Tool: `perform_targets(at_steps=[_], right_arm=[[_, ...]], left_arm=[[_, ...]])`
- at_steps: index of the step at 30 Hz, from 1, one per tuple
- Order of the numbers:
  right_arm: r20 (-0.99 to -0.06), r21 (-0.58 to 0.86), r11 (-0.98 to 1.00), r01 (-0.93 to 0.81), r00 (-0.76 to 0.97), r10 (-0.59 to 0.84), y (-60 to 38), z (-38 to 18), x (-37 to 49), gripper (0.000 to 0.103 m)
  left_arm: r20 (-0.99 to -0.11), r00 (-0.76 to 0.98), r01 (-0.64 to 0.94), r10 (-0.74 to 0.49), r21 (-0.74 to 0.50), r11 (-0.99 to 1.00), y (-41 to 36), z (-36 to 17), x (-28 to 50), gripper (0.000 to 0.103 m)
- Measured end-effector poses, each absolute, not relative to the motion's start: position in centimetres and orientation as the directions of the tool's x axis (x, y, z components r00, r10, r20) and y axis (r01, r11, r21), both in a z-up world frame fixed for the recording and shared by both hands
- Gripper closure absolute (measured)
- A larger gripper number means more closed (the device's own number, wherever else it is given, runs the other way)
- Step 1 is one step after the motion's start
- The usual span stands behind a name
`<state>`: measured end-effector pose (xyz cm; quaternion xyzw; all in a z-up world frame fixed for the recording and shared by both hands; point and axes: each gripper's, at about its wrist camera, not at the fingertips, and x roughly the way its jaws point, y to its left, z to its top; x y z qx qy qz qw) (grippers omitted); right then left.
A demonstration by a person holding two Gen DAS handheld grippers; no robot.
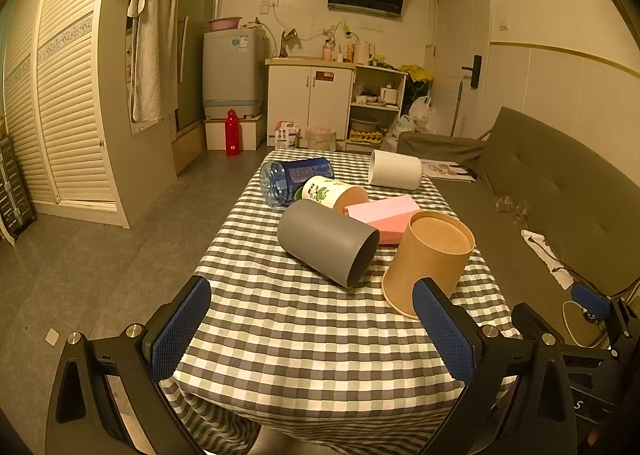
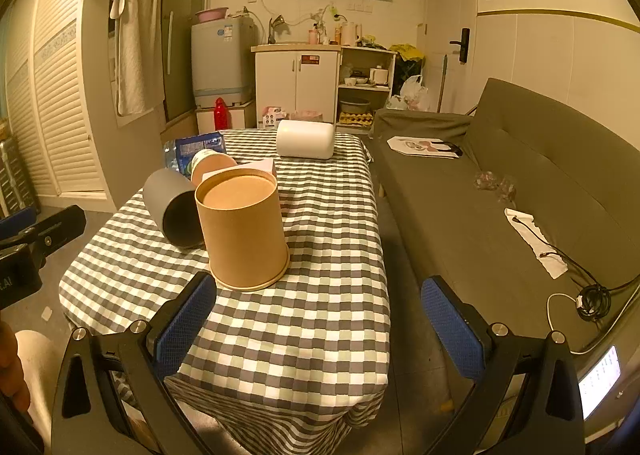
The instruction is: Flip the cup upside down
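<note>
A brown paper cup (image 1: 430, 261) (image 2: 242, 229) stands upside down on the checked tablecloth (image 1: 288, 319) (image 2: 304, 315), wide rim on the cloth, base up. A grey cup (image 1: 326, 241) (image 2: 174, 211) lies on its side just left of it, mouth toward me. My left gripper (image 1: 316, 329) is open and empty, held low over the table's near edge, its right finger just in front of the brown cup. My right gripper (image 2: 320, 315) is open and empty, held before the near right part of the table, with the brown cup ahead of its left finger.
Further back lie a white cup (image 1: 394, 170) (image 2: 306, 139), a printed paper cup (image 1: 334, 193), a pink box (image 1: 384, 217) and a blue water bottle (image 1: 292, 177). A grey sofa (image 2: 500, 195) runs along the right. Tiled floor (image 1: 100, 255) lies to the left.
</note>
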<state>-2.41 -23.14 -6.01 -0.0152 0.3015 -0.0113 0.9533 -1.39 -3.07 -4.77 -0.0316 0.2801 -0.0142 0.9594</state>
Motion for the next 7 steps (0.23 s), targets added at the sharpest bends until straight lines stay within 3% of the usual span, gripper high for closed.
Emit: perform_targets(at_steps=[7], right_arm=[[-0.577,-0.038,0.999,0.012,0.816,-0.032,-23.1,-6.13,-2.38,0.0]], left_arm=[[-0.528,0.849,0.008,-0.034,-0.052,0.999,-3.14,-5.19,-1.64,0.0]])
